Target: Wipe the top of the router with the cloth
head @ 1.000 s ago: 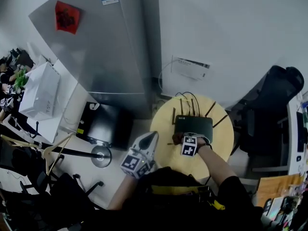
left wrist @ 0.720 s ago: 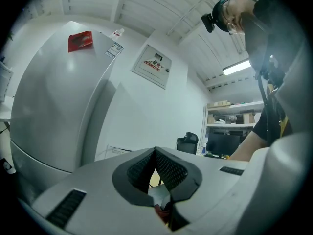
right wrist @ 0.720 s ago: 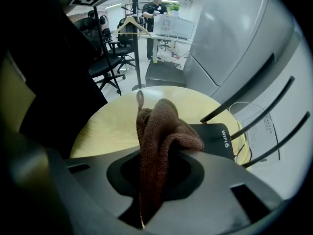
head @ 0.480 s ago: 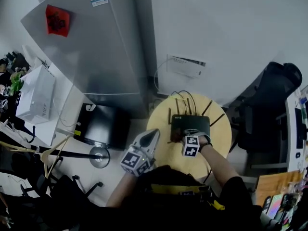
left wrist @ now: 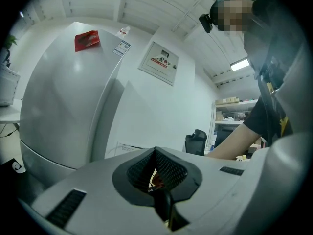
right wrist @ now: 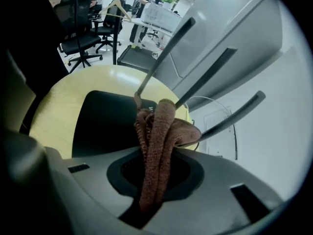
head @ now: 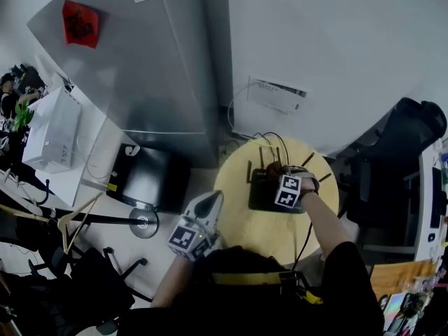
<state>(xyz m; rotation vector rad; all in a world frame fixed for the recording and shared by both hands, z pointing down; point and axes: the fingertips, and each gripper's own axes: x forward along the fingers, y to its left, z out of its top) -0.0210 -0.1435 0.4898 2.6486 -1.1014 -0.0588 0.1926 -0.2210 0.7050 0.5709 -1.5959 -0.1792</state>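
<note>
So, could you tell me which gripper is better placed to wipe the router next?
Right: the right gripper grips the cloth over the router; the left gripper is empty, off to one side.

Reddish-brown terry cloth (right wrist: 159, 131); black flat router (head: 261, 193); pale yellow round wooden table (head: 238, 222). At far left, a silver-grey tall fridge (head: 154, 68) bears a red sticker (head: 79, 23).

The right gripper (head: 283, 176) hides the router's (head: 263, 189) right side and most of the cloth (head: 274, 167); the wall panel's (head: 277, 95) print is too small to read.
</note>
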